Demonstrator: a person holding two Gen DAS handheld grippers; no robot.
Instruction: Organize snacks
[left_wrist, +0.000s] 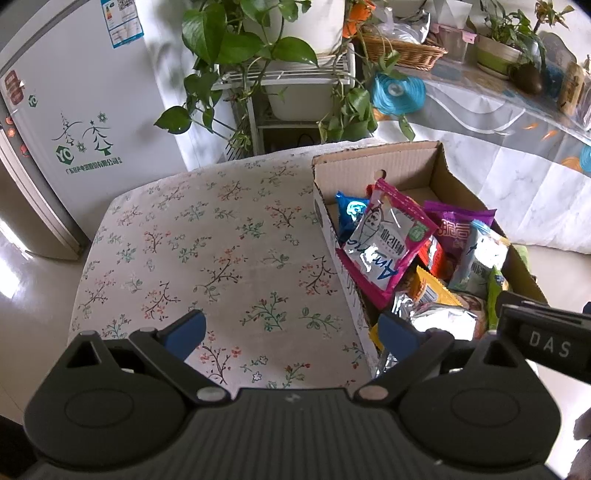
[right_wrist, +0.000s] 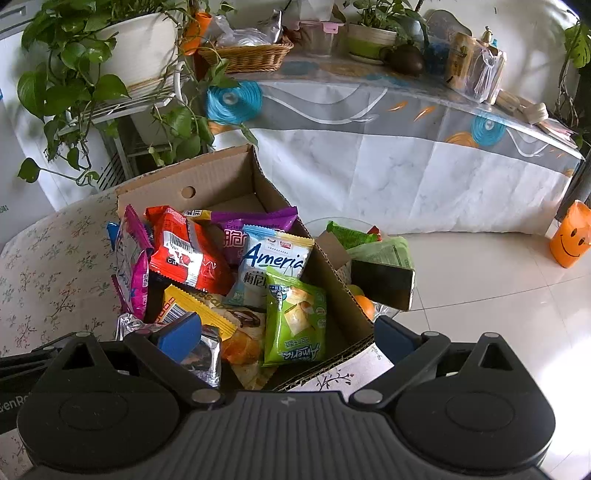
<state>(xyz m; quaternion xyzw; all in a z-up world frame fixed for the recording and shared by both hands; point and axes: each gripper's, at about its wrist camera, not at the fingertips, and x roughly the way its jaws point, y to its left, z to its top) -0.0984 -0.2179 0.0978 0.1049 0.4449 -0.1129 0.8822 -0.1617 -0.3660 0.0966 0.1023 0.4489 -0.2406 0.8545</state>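
Observation:
A cardboard box (left_wrist: 413, 160) (right_wrist: 221, 173) full of snack packets stands on the floral cushion (left_wrist: 221, 240) (right_wrist: 48, 258). Inside lie a pink-edged packet (left_wrist: 388, 243), a red packet (right_wrist: 184, 254), a purple one (right_wrist: 236, 232), a pale blue "America" packet (right_wrist: 273, 258), a green chips packet (right_wrist: 295, 317), a yellow packet (right_wrist: 195, 306) and a silver one (left_wrist: 443, 321). My left gripper (left_wrist: 291, 330) hangs open over the cushion, its right finger at the box's near left wall. Over the box's near end, my right gripper (right_wrist: 288, 338) is open, with nothing held.
A fridge (left_wrist: 74, 110) stands far left. Potted plants on a white rack (left_wrist: 288, 74) are behind the cushion. A long table (right_wrist: 388, 122) with a basket, pots and jars runs behind. A phone (right_wrist: 382, 282), green packets and an orange lie right of the box. An orange smiley container (right_wrist: 570, 240) sits on the tiled floor.

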